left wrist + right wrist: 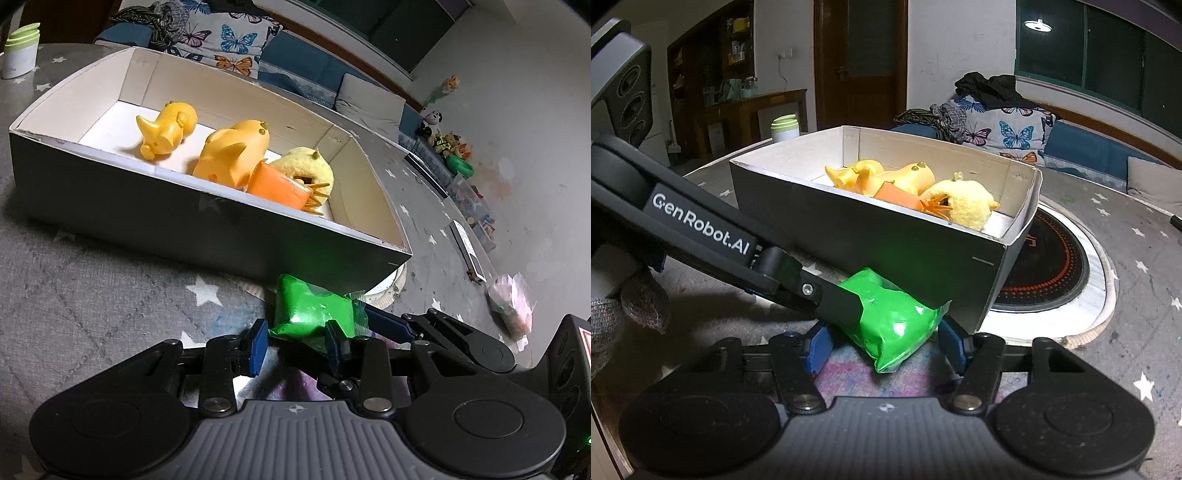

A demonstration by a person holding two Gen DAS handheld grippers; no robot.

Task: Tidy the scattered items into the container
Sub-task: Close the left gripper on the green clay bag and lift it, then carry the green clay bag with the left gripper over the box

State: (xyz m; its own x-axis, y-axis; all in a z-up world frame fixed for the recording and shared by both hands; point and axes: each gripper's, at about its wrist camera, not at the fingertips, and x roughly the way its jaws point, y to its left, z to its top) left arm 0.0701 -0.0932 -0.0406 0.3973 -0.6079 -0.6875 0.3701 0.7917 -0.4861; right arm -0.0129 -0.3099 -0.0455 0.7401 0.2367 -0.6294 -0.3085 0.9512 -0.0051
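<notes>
The green packet lies on the table cloth, just beside the box wall, outside it. Left gripper is clamped on the packet; right gripper stands spread around it w/o pinching. Risk: the slippery film may slide out during the lift, or catch the box rim.

You're seeing one box; sitting inside: two yellow plastic toys, one orange block, one fuzzy yellow plush. Lying outside: one green packet. Standing behind: one green-lidded cup.
</notes>
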